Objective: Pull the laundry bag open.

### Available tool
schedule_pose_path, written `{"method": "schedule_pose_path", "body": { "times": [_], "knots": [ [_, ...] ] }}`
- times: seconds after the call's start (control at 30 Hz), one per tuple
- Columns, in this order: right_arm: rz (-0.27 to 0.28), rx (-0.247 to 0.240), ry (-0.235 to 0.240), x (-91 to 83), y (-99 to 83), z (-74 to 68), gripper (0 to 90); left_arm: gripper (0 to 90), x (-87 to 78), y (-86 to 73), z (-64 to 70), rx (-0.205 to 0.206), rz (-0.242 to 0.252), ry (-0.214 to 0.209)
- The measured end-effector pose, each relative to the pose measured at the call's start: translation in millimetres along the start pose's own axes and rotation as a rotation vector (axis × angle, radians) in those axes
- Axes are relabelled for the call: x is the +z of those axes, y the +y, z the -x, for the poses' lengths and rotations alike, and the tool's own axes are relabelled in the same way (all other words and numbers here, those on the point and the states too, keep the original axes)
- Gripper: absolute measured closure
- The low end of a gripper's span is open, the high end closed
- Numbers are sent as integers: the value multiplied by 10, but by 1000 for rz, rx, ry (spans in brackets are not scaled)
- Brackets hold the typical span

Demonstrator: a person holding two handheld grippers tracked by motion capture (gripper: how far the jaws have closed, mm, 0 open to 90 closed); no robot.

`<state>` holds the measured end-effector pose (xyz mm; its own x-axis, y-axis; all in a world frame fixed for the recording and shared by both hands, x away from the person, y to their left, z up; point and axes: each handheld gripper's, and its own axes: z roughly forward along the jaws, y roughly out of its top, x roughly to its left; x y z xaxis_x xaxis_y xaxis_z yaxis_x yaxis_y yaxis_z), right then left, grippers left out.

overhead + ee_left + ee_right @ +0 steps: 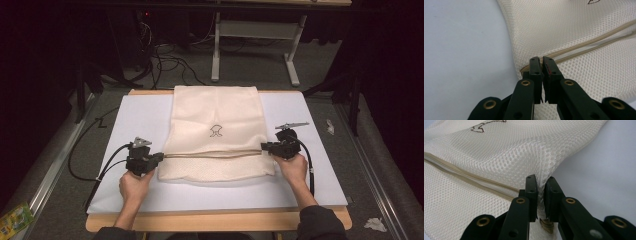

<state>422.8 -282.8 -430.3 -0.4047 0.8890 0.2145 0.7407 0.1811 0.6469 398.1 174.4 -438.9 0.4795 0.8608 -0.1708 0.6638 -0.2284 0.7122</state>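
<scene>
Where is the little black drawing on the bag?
In the high view, the little black drawing sits in the middle of the cream mesh bag, just above the zipper line that runs between the two grippers.

**Open margins either side of the mesh bag**

The cream mesh bag (216, 131) covers the middle strip of the surface (310, 187), from its far edge nearly to the near one. To the bag's left and right the white sheet lies bare, giving free passage along both flanks and across the near strip. The left claw (161, 156) and right claw (263, 146) sit at the bag's two side edges, each pinching mesh, with their cables trailing over the outer margins.
</scene>
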Motion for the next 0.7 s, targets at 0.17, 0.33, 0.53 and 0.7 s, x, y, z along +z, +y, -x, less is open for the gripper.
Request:
{"method": "schedule_pose_path", "body": {
  "times": [0.17, 0.33, 0.53, 0.7],
  "knots": [
    [-15, 8, -11, 56, -35, 13, 816, 854, 33, 1, -4, 5, -5, -10],
    [-32, -12, -39, 94, -60, -7, 797, 847, 79, -1, -8, 9, -25, -7],
    [-39, -9, -45, 105, -90, 15, 753, 798, 94, -2, -13, 12, -32, -19],
    [-28, -23, -60, 94, -91, -9, 663, 707, 83, 11, -22, 11, -15, -37]
  ]
}}
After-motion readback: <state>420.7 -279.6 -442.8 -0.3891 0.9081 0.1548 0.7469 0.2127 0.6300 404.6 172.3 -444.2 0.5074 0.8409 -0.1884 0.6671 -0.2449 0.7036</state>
